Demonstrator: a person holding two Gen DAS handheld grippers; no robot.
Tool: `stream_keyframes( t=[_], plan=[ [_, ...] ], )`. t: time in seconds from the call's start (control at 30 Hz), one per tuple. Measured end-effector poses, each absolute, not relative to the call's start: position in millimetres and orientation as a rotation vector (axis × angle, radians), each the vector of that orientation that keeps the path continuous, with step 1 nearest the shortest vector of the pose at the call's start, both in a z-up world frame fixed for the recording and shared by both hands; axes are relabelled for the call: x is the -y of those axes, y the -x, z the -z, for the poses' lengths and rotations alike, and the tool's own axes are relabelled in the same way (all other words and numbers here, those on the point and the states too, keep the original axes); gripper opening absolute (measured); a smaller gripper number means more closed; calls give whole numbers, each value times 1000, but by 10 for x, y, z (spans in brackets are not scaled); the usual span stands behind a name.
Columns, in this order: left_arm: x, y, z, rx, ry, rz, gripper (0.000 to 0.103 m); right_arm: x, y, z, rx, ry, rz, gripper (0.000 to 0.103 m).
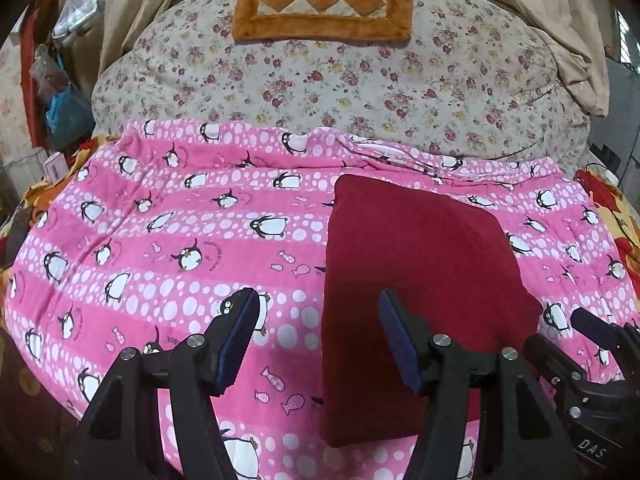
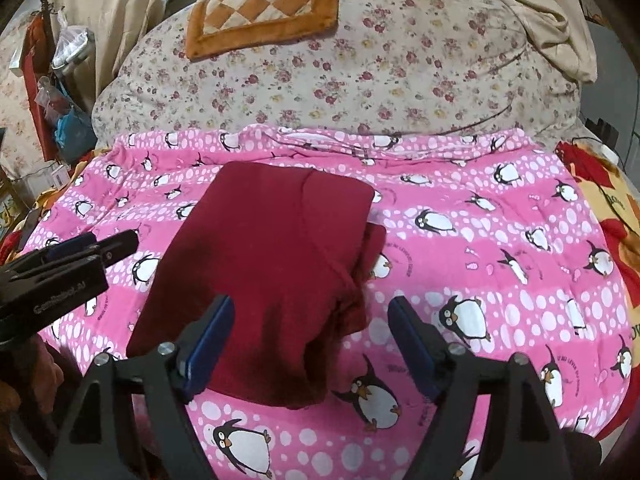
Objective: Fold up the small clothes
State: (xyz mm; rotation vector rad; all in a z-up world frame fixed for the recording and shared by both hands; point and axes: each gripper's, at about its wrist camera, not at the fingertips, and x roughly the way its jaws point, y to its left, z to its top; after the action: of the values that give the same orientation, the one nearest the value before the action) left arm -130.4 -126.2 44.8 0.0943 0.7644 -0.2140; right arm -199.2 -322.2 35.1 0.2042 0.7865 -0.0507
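Observation:
A dark red garment lies folded into a rough rectangle on the pink penguin blanket. My left gripper hovers over the garment's left edge, jaws open, with nothing pinched between them. In the right wrist view the same red garment shows a bunched layer along its right side. My right gripper stands open above that near right corner, and its pads do not press on the cloth. Each gripper shows in the other's view: the right one at the far right, the left one at the far left.
Behind the pink blanket rises a bulky floral quilt with an orange checked cushion on top. Beige curtains hang at the back. Bags and clutter crowd the left side. A red and yellow cover lies at the right edge.

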Motion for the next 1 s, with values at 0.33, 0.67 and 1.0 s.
stream_keyframes(
  t=[0.33,0.67,1.0],
  plan=[
    [1272,1265,-408,-779,-78,228,42,3201,1932,-283,-810,-195,52,83],
    [1300,1242,-366,-792,-79,236,42,3199,1876,-248,-828,-183,57,83],
    [1298,1204,-345,-793,-74,230,42,3200,1826,-214,-841,-183,58,83]
  ],
)
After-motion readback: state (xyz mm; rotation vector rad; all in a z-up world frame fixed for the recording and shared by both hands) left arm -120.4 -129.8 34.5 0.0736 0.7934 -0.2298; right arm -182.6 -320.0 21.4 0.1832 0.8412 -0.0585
